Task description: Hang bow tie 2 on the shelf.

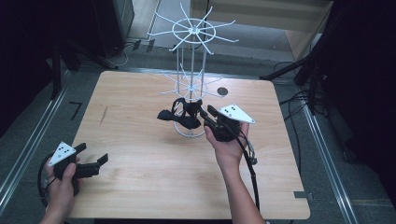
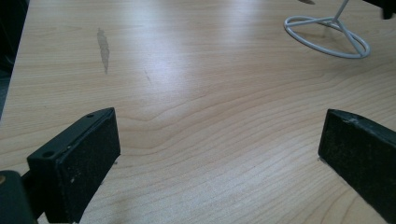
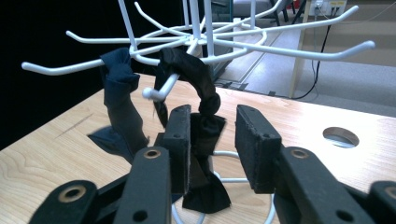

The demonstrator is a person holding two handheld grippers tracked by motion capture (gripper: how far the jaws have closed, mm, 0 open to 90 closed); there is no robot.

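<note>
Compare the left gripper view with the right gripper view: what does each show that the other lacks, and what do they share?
The left gripper view has the left gripper, jaws wide open over bare wood, and a dark streak on the tabletop. The right gripper view has the right gripper, jaws partly apart with a black cloth between them. The cloth hangs from a hook of the rack; a round hole shows in the tabletop. Both show the wooden table and the white wire rack.
</note>
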